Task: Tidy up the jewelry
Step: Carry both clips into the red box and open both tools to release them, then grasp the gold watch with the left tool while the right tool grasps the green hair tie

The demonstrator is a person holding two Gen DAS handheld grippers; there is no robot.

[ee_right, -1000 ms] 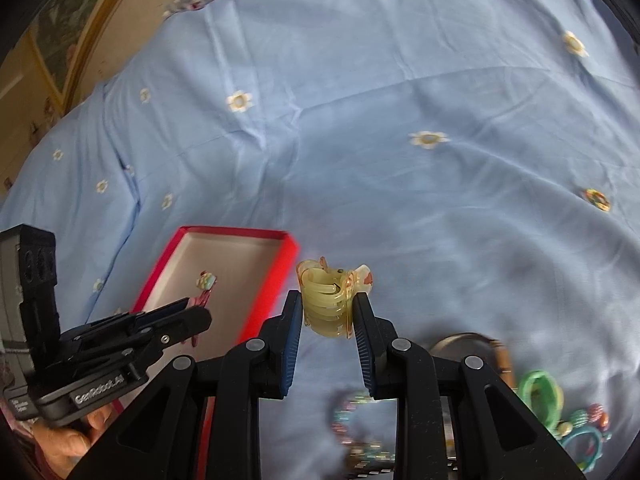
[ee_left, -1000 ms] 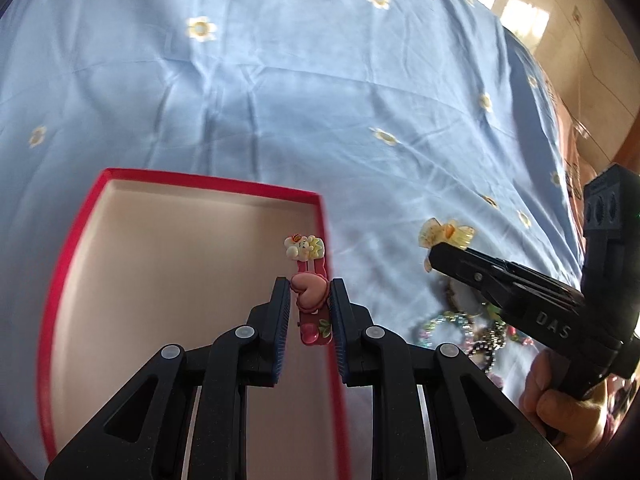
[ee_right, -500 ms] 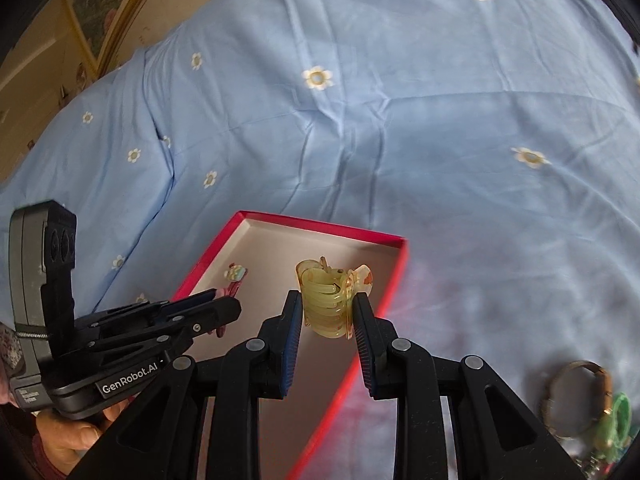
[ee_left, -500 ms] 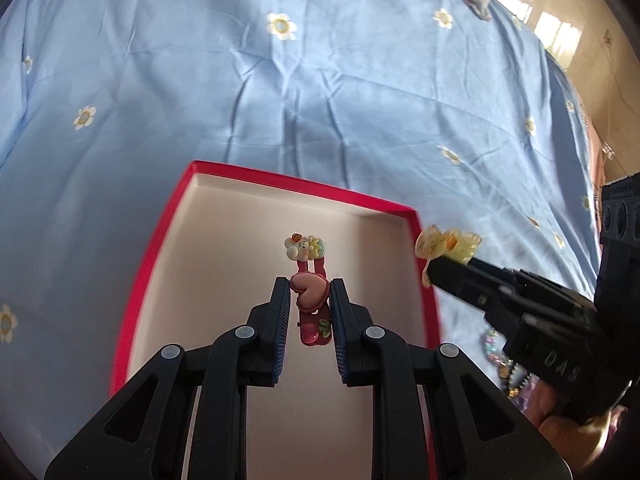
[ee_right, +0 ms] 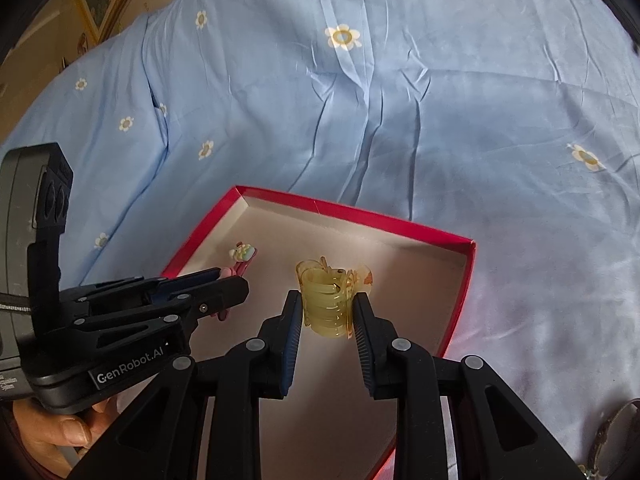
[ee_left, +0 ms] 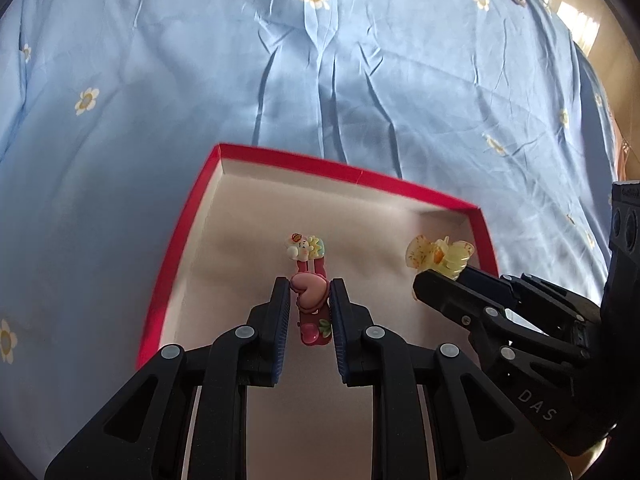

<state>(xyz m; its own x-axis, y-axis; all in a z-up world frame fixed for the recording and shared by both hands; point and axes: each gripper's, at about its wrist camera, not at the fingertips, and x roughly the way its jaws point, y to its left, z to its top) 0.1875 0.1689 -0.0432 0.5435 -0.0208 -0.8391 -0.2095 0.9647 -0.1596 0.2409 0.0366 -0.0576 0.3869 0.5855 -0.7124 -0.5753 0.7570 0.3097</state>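
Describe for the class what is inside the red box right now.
The red box shows only a bare pale floor. The pink hair clip and yellow claw clip hang above it in the grippers. The near floor is covered by them.

We see our right gripper clamping a yellow claw clip over the red-rimmed box at frame centre, left gripper holding a pink hair clip at left, blue flowered sheet above.

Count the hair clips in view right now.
2. A pink heart-decorated plastic hair clip held in the left tongs, and a translucent yellow plastic claw clip held in the right tongs, both over the red-rimmed cardboard box. Others may lie out of frame.
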